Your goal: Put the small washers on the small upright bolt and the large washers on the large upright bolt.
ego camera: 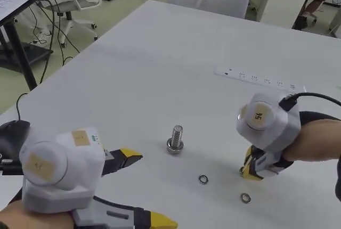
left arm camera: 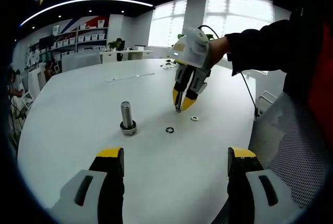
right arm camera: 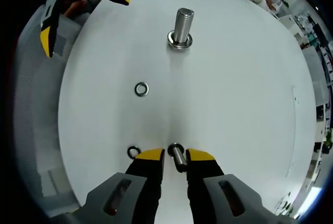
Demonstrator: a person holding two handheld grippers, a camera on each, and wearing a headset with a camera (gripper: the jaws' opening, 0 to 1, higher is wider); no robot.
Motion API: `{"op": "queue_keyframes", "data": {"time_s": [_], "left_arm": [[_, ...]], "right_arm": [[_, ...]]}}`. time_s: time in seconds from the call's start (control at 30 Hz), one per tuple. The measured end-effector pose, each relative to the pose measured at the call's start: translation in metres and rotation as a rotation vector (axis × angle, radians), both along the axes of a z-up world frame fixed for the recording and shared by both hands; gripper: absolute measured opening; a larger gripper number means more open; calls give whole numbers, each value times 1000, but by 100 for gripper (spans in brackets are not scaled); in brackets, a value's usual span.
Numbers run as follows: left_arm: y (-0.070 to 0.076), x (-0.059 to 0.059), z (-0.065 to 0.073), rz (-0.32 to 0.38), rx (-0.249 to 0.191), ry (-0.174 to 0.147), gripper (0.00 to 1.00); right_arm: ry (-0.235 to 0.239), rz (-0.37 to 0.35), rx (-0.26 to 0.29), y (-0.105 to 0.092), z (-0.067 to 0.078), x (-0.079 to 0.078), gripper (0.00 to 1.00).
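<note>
1. The worktop (ego camera: pixel 160 64) carries everything near its front edge, with the large bolt (ego camera: pixel 176 136) stood upright.
2. The left gripper (left arm camera: pixel 175 153) is held wide apart, farther off.
3. The right gripper (right arm camera: pixel 175 154) is closed on the small bolt (right arm camera: pixel 177 162), apparently upright. This grip is hidden by the gripper's body in the head view.
4. One washer (right arm camera: pixel 133 152) is laid just beside that jaw, and a second washer (right arm camera: pixel 141 89) is laid toward the large bolt.

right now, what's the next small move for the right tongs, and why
Probably open the right tongs and lift away: they seem to pinch the small bolt standing on the table, and a washer lies loose just beside them to pick up next.
</note>
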State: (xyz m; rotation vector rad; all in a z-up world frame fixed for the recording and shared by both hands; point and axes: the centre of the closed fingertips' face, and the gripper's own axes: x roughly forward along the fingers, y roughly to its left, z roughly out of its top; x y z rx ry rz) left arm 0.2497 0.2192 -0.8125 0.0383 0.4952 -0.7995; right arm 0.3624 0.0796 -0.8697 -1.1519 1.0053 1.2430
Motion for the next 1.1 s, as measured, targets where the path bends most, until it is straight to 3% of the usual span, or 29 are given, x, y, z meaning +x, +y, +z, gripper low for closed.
{"op": "queue_keyframes", "data": {"time_s": [0.7,1.1], "left_arm": [[-2,1,3,-8,-1,-7,82],[-5,1,5,-18,0,-10,82]], "right_arm": [[-11,-38,-6,-20,8,3,21],[-3,-61,1,-31,13,-8,22]]}}
